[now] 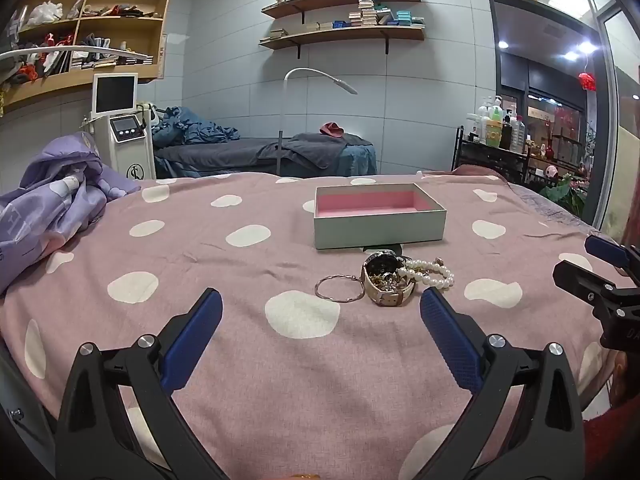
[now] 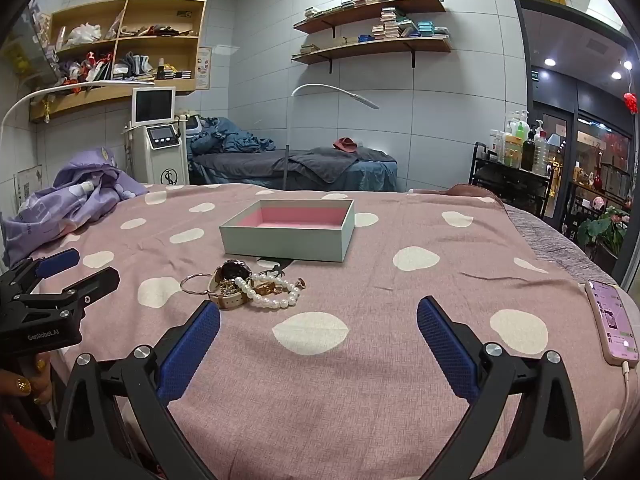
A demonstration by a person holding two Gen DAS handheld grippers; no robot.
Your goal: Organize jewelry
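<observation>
- Peering into the jewelry pile (image 1: 386, 280), I cannot sort the small gold pieces tangled inside the watch's loop; they blur together.
- A dark shape pokes out under the box's near edge, too hidden to name.
- My right gripper (image 2: 318, 322) is cut off at the left view's right edge; my left gripper (image 1: 320, 310) likewise at the right view's left edge.
- Both my pairs of blue-padded fingers stand spread wide, holding nothing, above the dotted pink bedspread (image 1: 240, 360).
- The pile lies just ahead of my fingers: a thin bangle (image 1: 339, 288), a watch (image 2: 230, 284) with a tan strap curled on its side, and a pearl bracelet (image 2: 272, 294) touching it.
- Beyond the pile sits the pale open box (image 1: 380, 226), pink-lined, nothing in it that I can see.
</observation>
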